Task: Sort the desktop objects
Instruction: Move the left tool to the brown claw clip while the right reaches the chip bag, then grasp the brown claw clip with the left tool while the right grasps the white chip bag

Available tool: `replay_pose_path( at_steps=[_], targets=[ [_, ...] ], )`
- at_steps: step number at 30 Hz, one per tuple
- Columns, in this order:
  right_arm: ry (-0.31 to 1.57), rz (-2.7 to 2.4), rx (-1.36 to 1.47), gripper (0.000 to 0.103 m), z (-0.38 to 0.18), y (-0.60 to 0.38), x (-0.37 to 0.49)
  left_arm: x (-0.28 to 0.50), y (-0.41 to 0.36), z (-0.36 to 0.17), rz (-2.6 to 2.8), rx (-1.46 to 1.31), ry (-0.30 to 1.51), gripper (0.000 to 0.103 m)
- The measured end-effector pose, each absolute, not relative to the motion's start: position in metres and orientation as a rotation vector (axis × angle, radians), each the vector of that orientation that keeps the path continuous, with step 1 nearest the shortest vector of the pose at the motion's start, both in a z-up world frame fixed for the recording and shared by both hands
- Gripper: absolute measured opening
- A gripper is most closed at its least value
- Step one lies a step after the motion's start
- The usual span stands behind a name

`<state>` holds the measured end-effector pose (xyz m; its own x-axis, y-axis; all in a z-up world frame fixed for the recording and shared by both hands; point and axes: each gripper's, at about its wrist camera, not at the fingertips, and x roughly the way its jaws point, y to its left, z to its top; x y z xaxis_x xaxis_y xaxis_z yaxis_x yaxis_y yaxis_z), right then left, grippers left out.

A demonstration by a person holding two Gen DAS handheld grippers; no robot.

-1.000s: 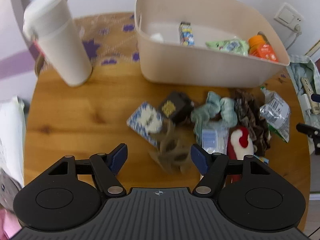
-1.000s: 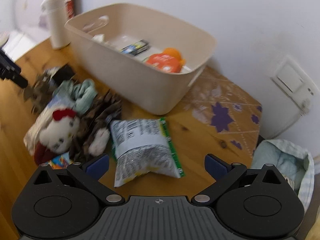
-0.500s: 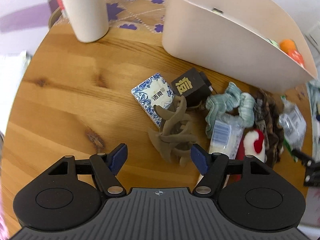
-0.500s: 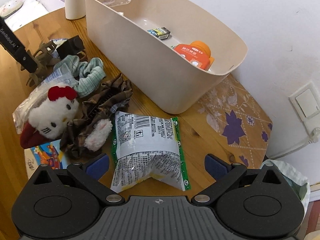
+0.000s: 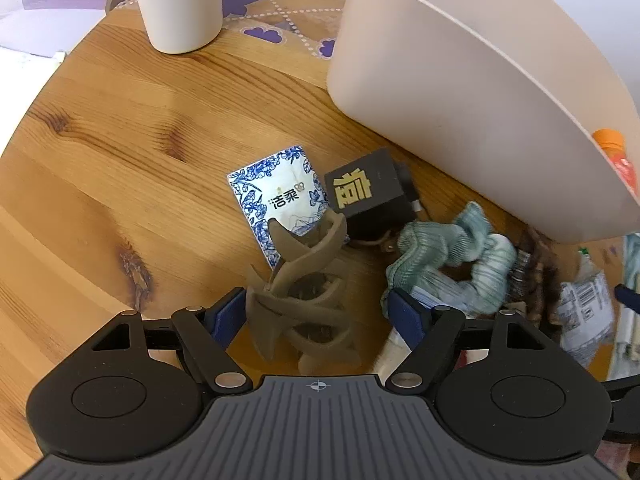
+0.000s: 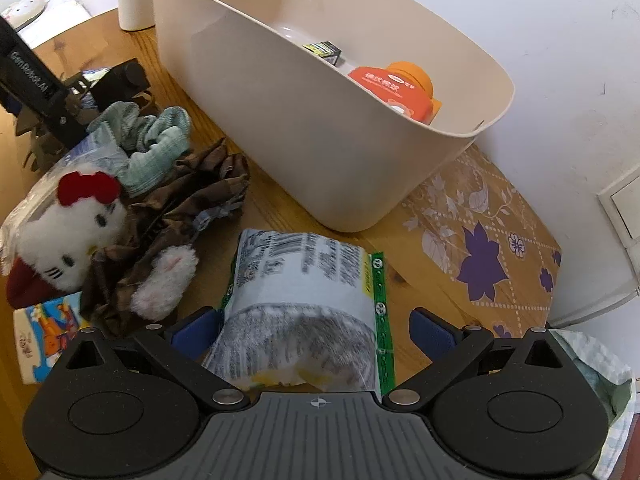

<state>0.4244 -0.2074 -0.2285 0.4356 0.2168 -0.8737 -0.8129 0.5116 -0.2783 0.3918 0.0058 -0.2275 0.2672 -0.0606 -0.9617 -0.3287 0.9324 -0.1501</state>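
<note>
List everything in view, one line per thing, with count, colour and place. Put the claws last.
table: one, wooden, under everything.
bin: one, beige, at the table's back.
orange container: one, orange, inside the bin.
small printed box: one, dark, inside the bin.
tumbler: one, white, left of the bin.
tissue pack: one, blue and white, flat on the table.
black box: one, gold character, beside the tissue pack.
hair clip: one, taupe, between the left claw's open fingers.
scrunchie: one, pale green, in the pile.
brown cloth: one, crumpled, beside the plush.
plush cat: one, white, red bow.
snack bag: one, silver and green, between the right claw's fingers.
left claw: open.
right claw: open.
</note>
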Motion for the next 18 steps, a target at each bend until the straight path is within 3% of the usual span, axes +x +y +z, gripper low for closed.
replay_pose_path(
  at_steps=[5,12,18],
  targets=[
    [0.916,0.725,-0.757,0.103,-0.237,-0.205,0.434,0.39,0.002,-0.23,0.213,-0.318,1.284,0.077],
    [0.953,0.741,-0.66,0.069,-0.238,-0.208,0.434,0.383,0.002,-0.228,0.228,-0.232,1.264,0.051],
    [0.965,0.736,-0.626,0.06,-0.235,-0.215,0.431,0.382,0.004,-0.226,0.221,-0.237,1.266,0.051]
  ],
)
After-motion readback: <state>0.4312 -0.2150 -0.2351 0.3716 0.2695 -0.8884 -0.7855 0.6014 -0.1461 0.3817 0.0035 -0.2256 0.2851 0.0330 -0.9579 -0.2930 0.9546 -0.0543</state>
